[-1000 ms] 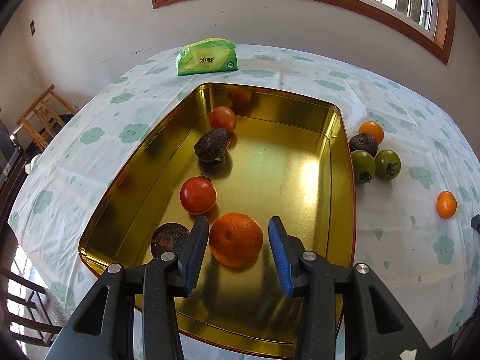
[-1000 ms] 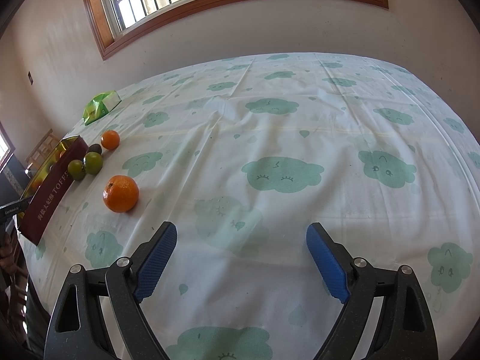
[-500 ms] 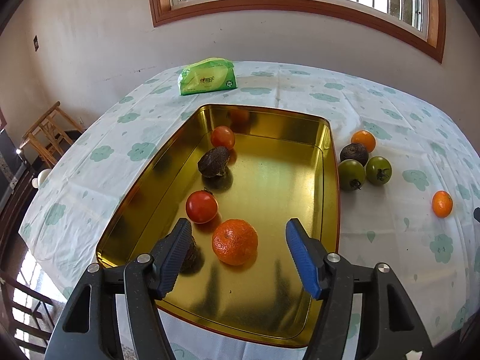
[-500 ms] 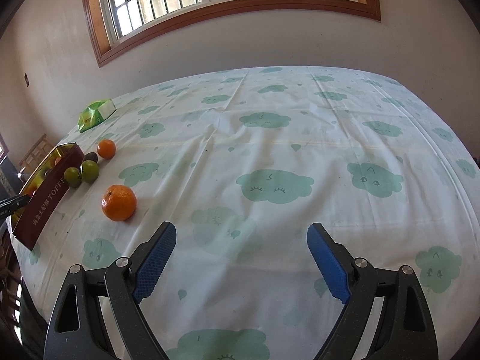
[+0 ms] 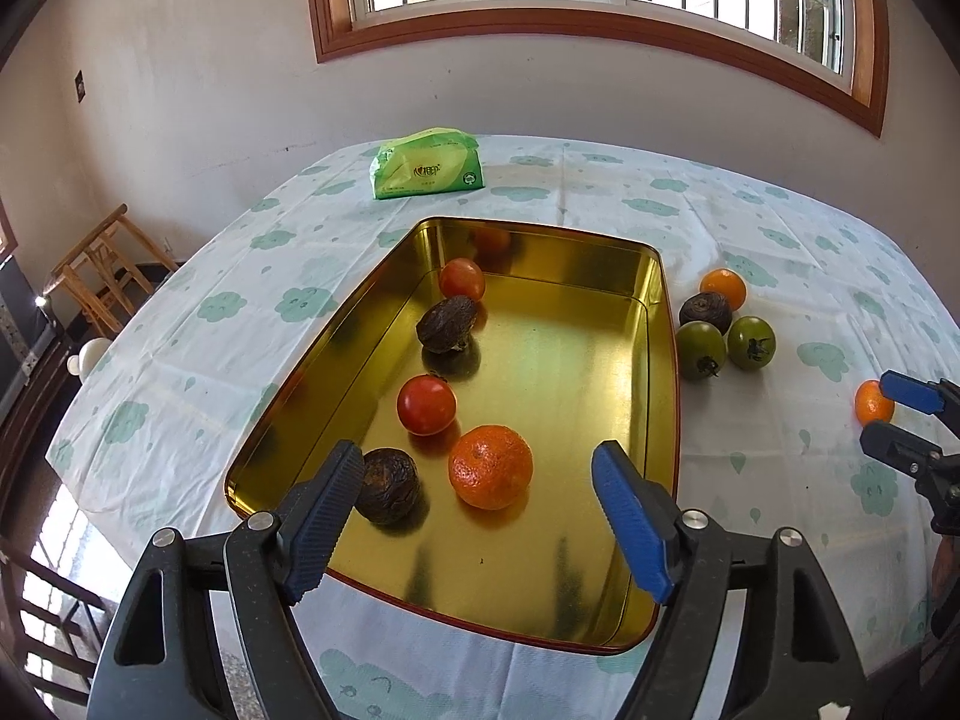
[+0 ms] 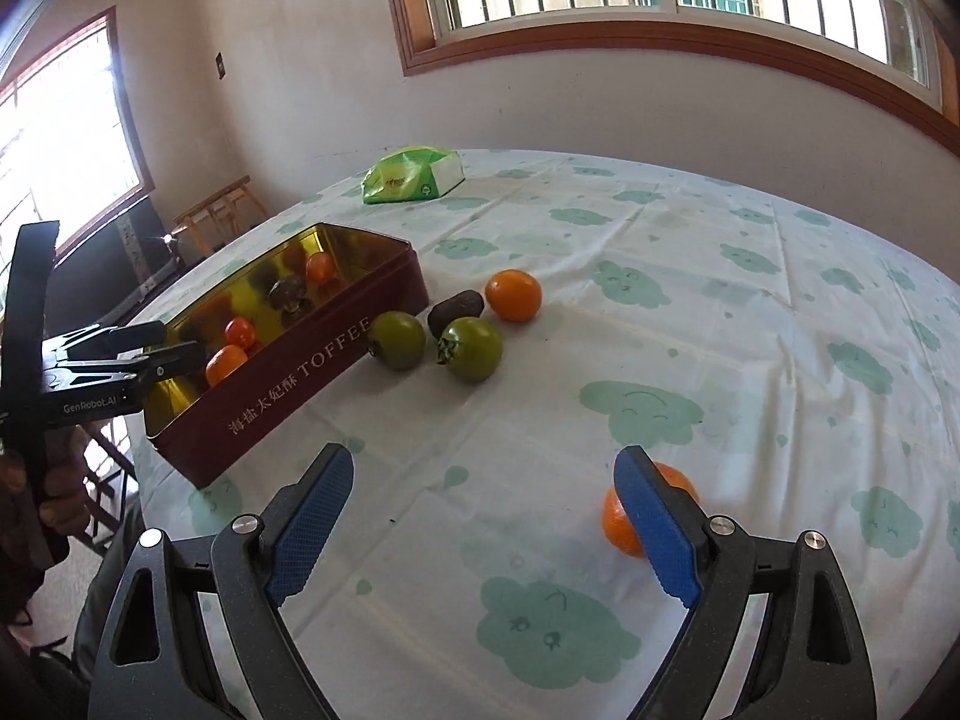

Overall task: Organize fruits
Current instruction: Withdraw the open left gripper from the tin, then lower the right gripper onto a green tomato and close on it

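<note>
A gold toffee tin (image 5: 660,372) (image 6: 312,360) holds an orange (image 5: 490,467), two red tomatoes (image 5: 426,405), and two dark wrinkled fruits (image 5: 389,485). My left gripper (image 5: 480,516) is open and empty above the tin's near end. On the cloth beside the tin lie two green tomatoes (image 6: 471,348), a dark fruit (image 6: 454,307) and a small orange (image 6: 513,295). My right gripper (image 6: 486,528) is open; a lone orange (image 6: 624,525) sits just behind its right finger, outside the jaws.
A green tissue pack (image 5: 427,163) (image 6: 414,174) lies at the table's far side. The table edge drops off to the left, with wooden stools (image 5: 99,267) beyond. The person's hand holds the left gripper (image 6: 108,366) at the left of the right wrist view.
My left gripper has opened wider and pulled back from the orange in the tin. My right gripper has swung left toward the tin, and the lone orange now sits by its right finger.
</note>
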### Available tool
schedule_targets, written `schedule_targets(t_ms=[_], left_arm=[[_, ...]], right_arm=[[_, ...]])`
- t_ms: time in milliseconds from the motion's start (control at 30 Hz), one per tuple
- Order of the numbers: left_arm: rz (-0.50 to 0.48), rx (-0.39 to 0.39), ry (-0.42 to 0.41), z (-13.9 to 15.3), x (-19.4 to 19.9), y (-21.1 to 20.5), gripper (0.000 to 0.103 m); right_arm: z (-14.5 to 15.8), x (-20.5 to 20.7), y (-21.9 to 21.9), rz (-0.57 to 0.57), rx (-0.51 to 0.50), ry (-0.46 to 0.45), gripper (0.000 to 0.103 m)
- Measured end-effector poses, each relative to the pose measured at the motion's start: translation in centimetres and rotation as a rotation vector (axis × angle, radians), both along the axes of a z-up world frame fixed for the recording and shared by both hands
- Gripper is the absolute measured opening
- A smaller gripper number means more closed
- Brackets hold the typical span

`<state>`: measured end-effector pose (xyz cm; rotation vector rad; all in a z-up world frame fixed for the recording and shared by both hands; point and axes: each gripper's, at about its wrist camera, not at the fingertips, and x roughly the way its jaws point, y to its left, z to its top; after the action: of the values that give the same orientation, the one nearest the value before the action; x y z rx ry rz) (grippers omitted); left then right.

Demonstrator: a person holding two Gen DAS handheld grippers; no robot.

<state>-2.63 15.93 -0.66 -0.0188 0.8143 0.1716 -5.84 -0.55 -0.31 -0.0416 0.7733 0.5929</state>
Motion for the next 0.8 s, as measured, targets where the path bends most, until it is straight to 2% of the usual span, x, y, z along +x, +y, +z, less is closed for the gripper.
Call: schedule_targets(t_ms=[233, 433, 600, 667, 800], left_arm=[[-0.013, -0.028, 0.009, 0.0, -0.5, 0.3, 0.076], [-0.045, -0.062, 0.013, 0.1, -1.2, -0.2, 0.076], [-0.066, -0.057, 0.005, 0.5, -1.6, -0.6, 0.08], [-0.068, -0.061, 0.001, 0.6, -1.7, -0.6, 0.083], [-0.073, -0.067, 0.004, 0.5, -1.7, -0.6, 0.083]], right_arm=[[-1.4, 2.4, 2.1, -0.017, 0.028, 0.094, 0.088], [-1.5, 4.2, 4.4, -0.022, -0.021, 0.078, 0.087], [-2.2, 6.5, 5.7, -0.062, -0.057, 0.096, 0.076], [-2.4, 6.9, 5.8, -0.062, -0.071, 0.101, 0.067], [-2.7, 8.0, 6.4, -0.056, -0.089, 0.096, 0.065]])
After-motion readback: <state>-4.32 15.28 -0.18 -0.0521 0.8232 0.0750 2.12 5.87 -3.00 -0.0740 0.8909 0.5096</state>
